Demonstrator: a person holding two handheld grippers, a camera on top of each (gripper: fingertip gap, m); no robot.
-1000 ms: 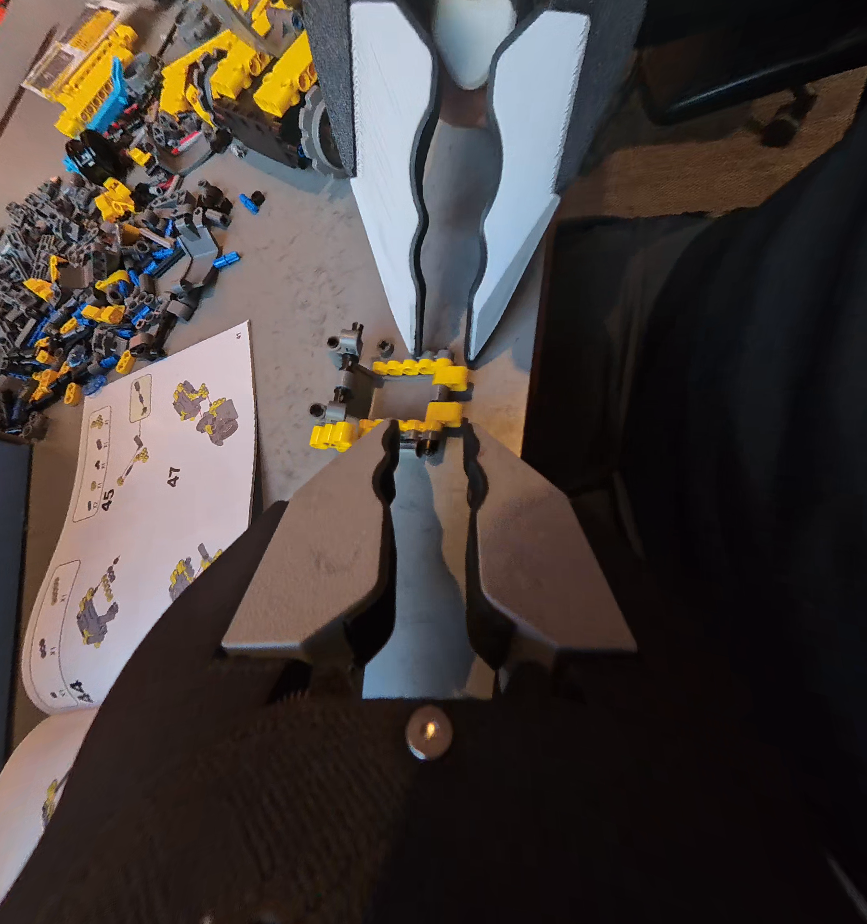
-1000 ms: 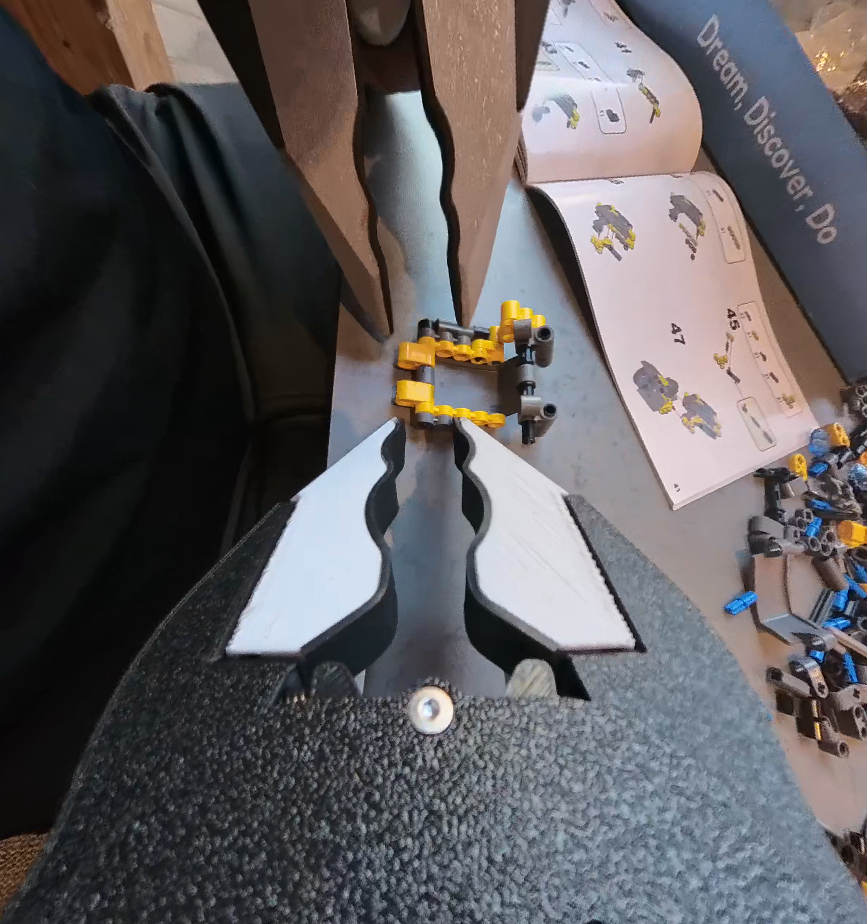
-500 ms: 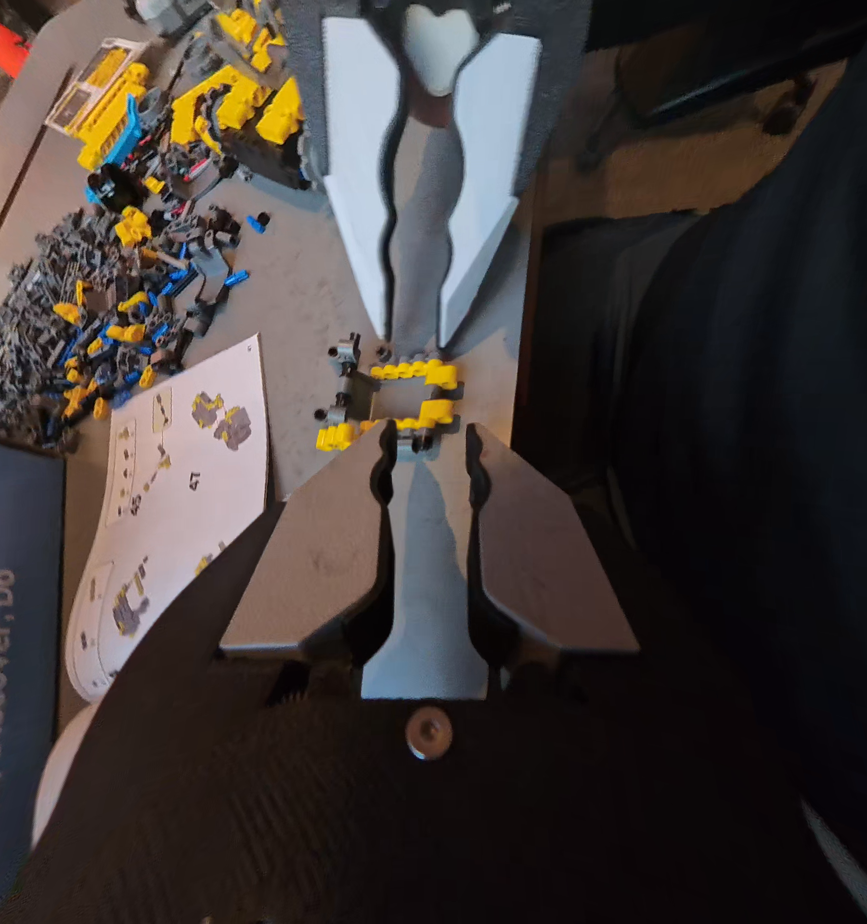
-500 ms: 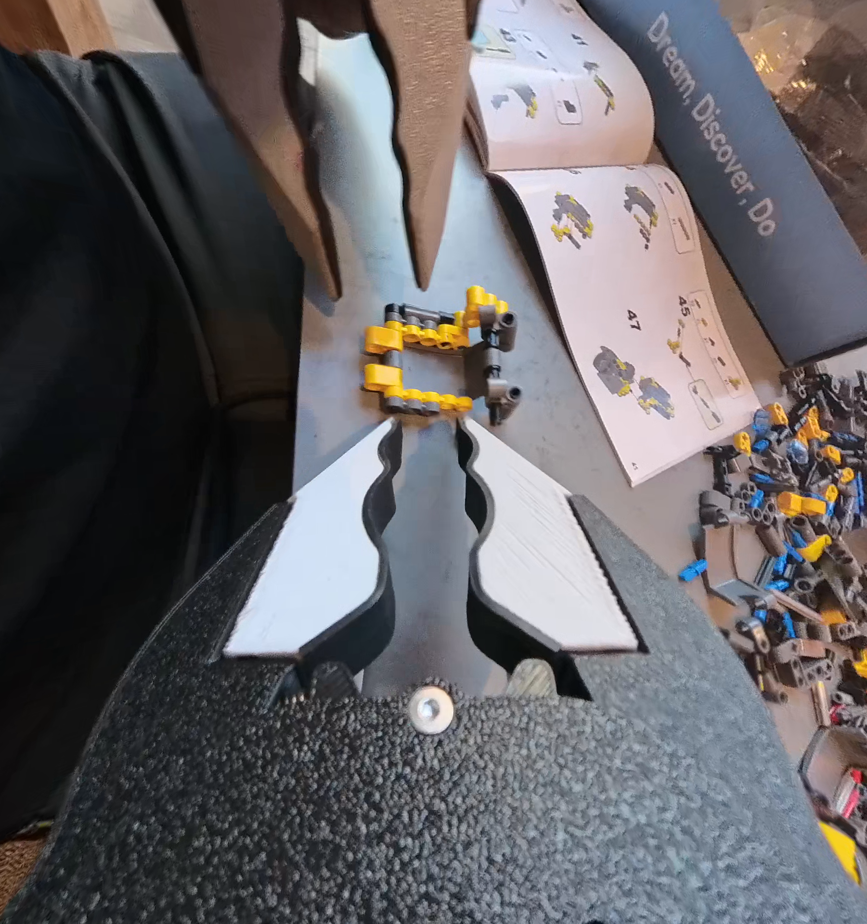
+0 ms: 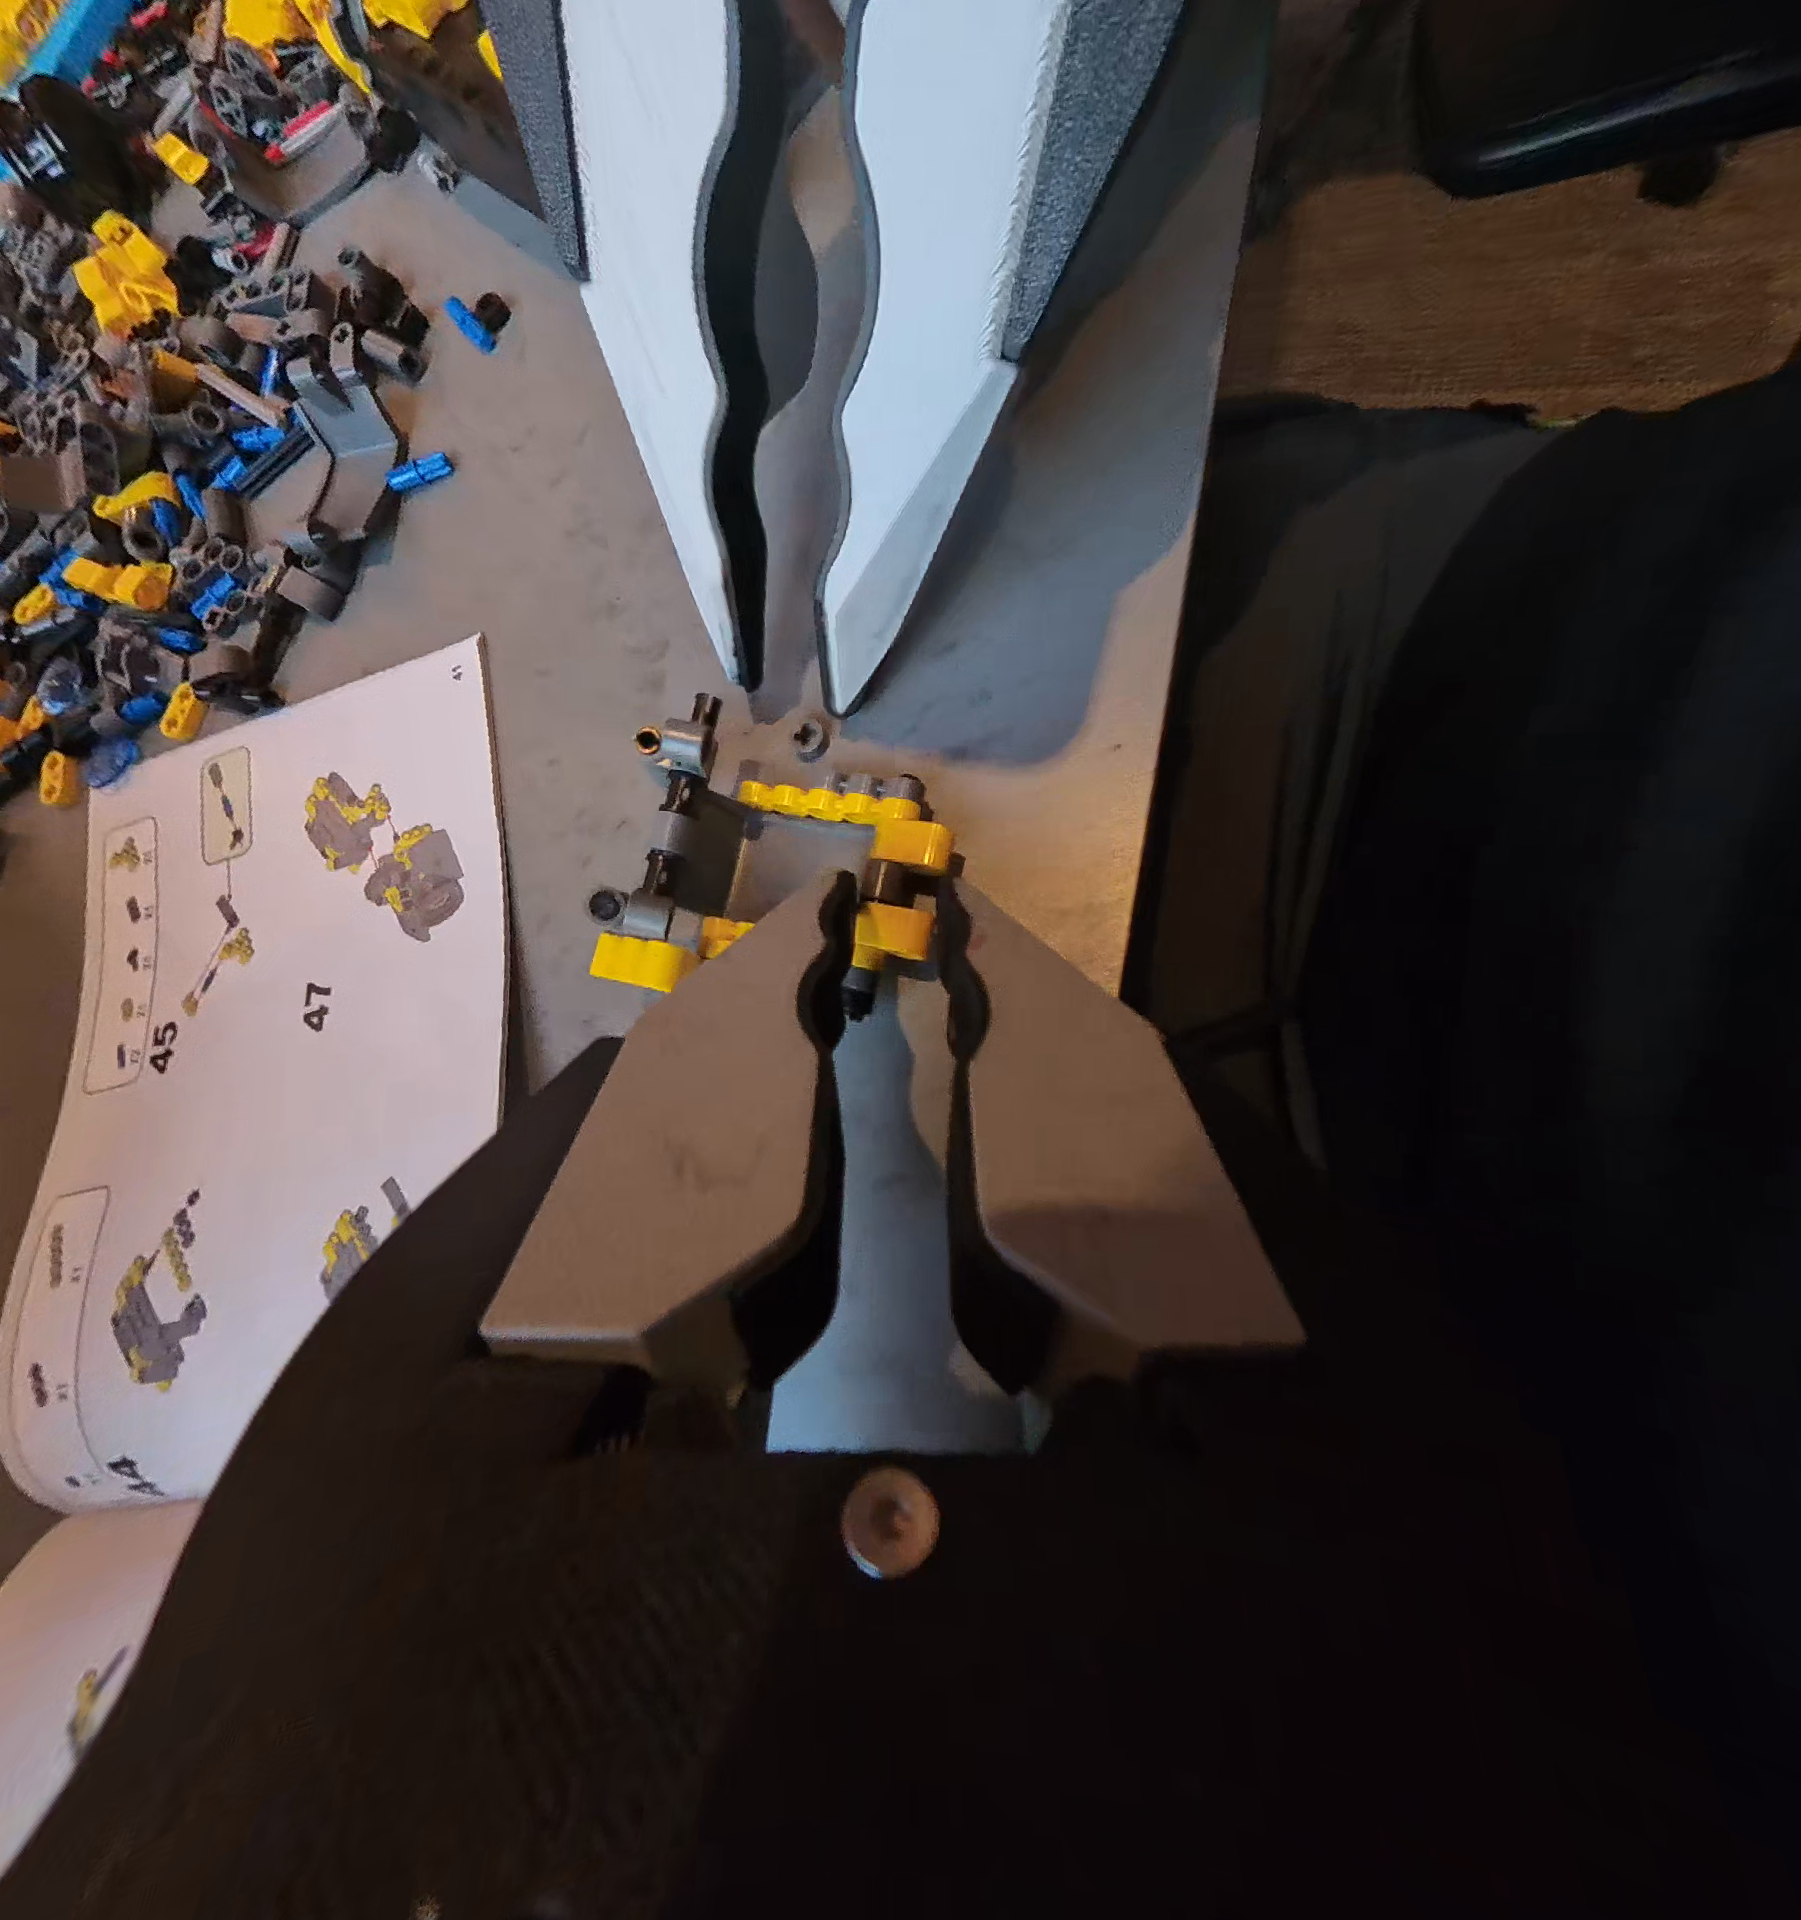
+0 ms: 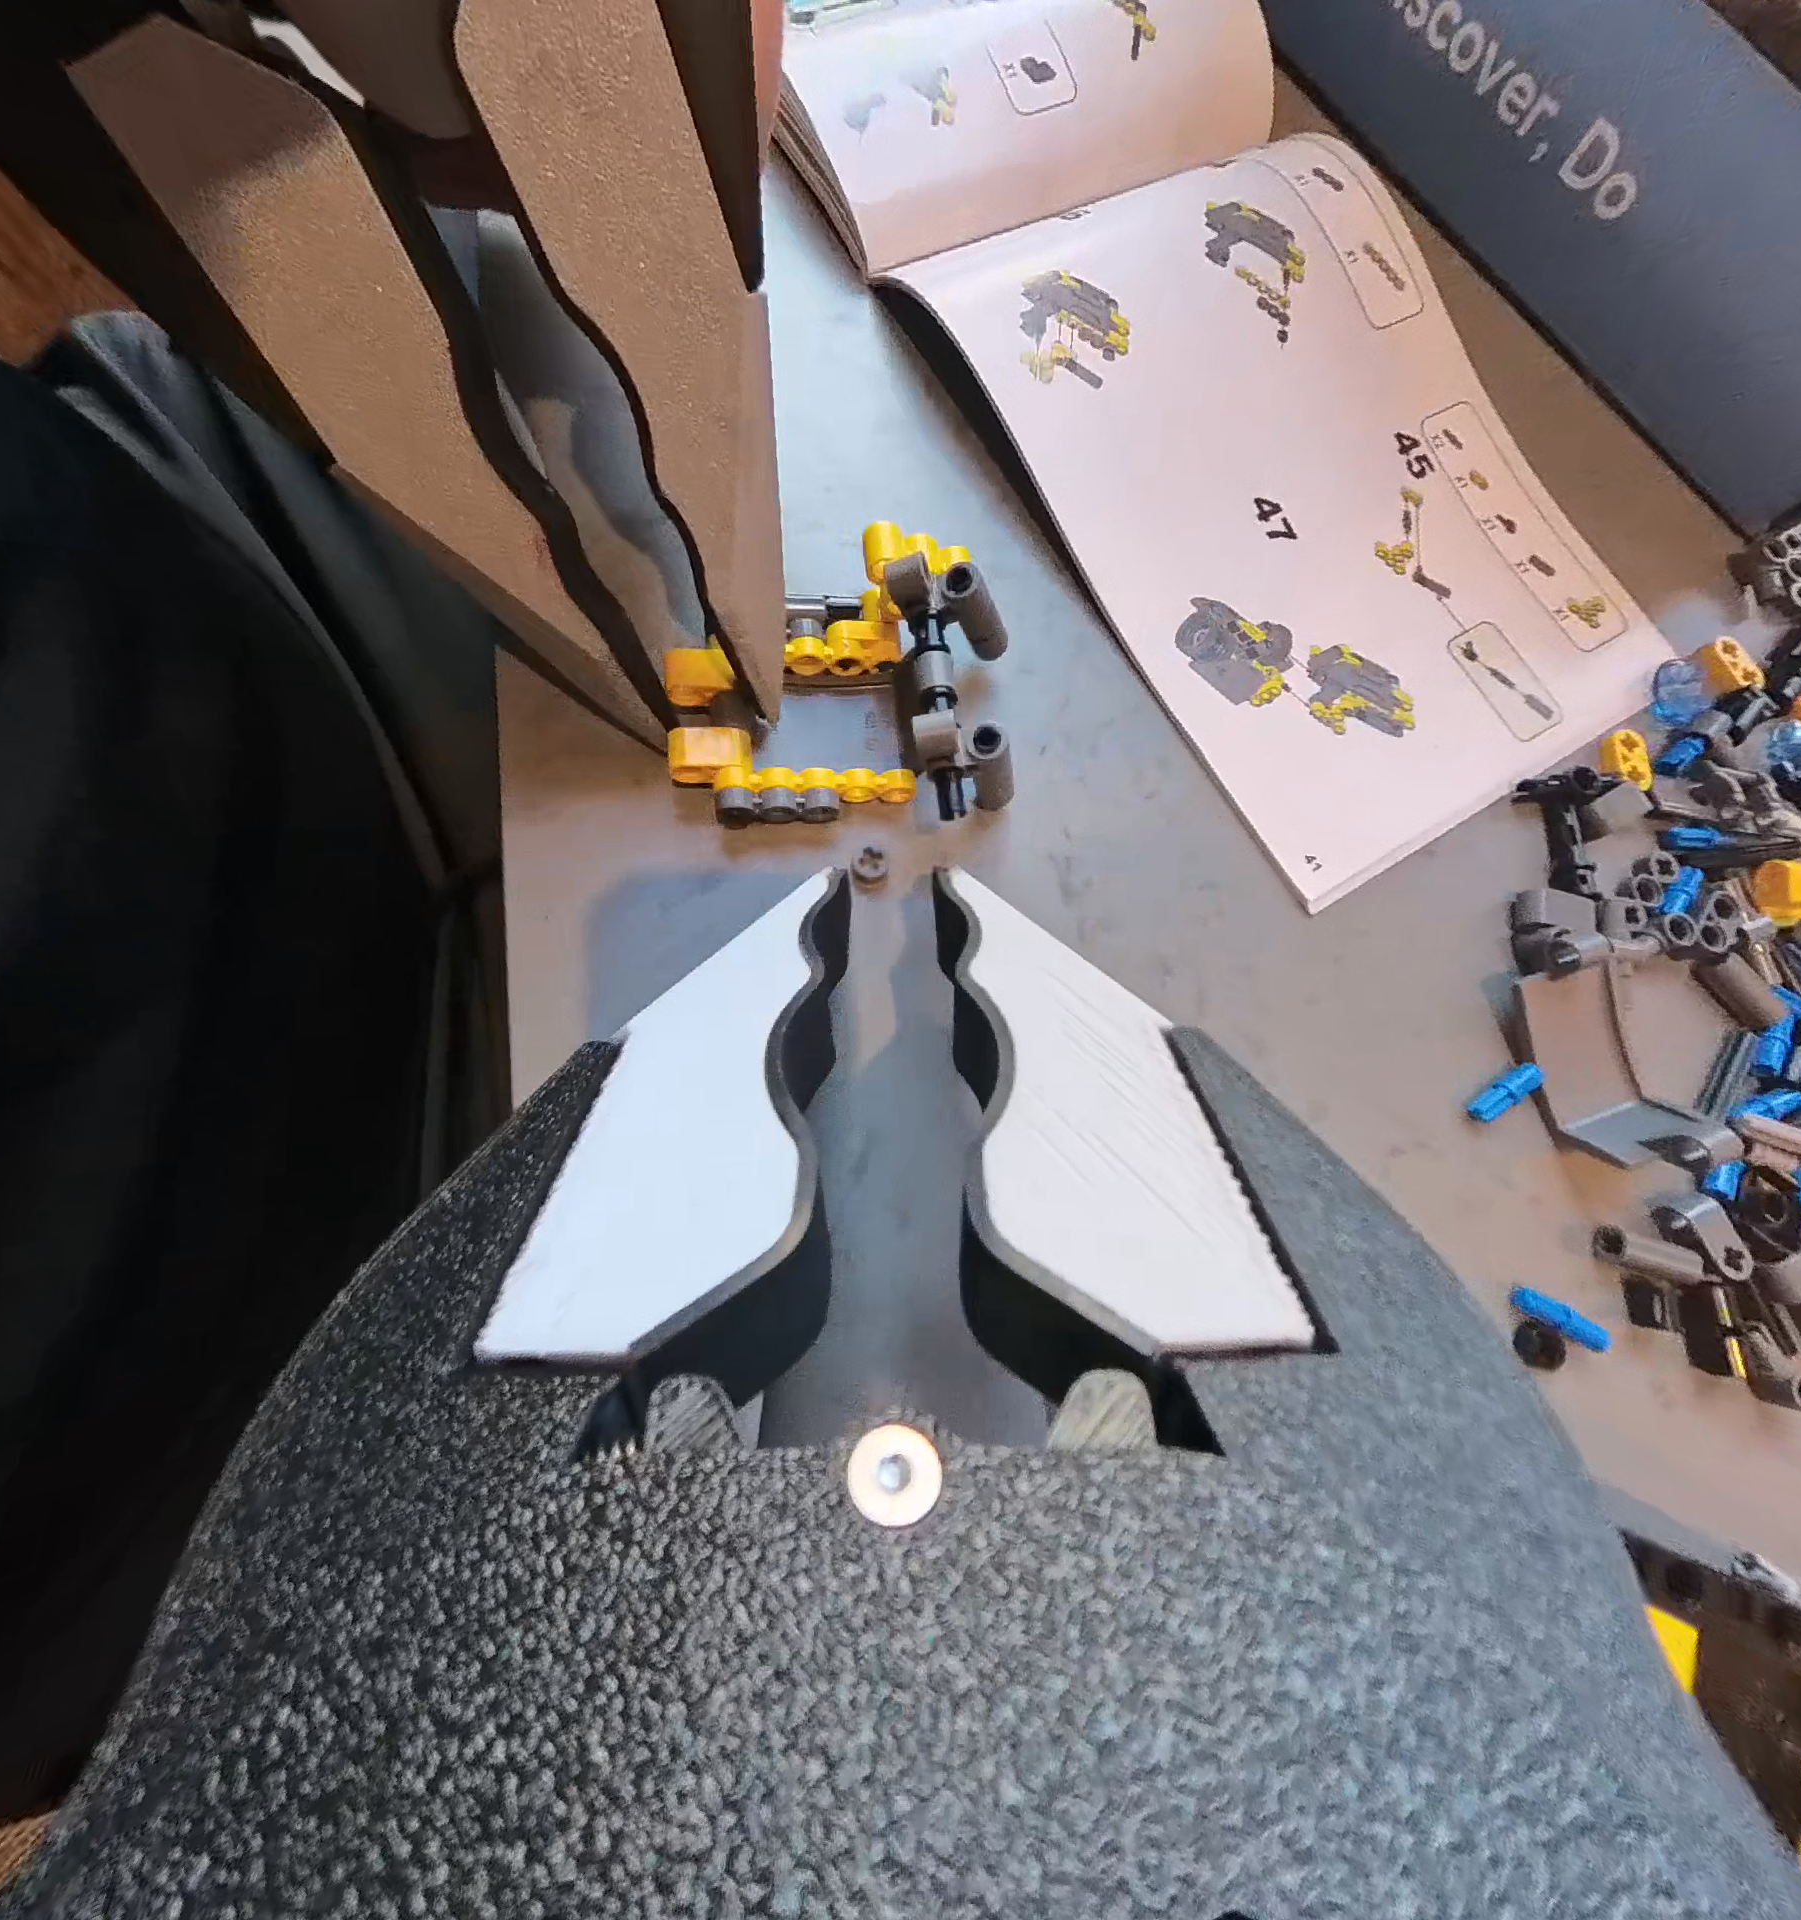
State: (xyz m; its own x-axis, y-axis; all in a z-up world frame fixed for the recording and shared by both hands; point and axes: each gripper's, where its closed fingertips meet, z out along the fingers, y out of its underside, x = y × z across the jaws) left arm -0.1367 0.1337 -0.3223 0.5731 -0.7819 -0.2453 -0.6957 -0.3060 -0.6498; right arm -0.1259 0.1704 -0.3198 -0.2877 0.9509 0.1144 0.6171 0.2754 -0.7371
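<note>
A small frame of yellow and grey beams lies near the table's edge; it also shows in the right wrist view. My left gripper, with grey fingers, is closed around the frame's yellow corner piece. The right wrist view shows it straddling that corner. My right gripper, with white fingers, is open and empty, a short way from the frame's far side. A tiny grey bush lies on the table just ahead of its tips; it also shows in the left wrist view, below the right gripper.
An open instruction booklet lies beside the frame. A pile of loose grey, blue and yellow pieces spreads beyond it, with a part-built yellow model behind. A dark blue box borders the booklet. A person's dark clothing lies past the table edge. The grippers' ends are close to 4 centimetres from one another. The part-built yellow model is about 25 centimetres from my right fingertips.
My left gripper has pushed forward over the frame's near corner and narrowed onto it. My right gripper has drawn back from the frame, and the small bush now shows ahead of its tips.
</note>
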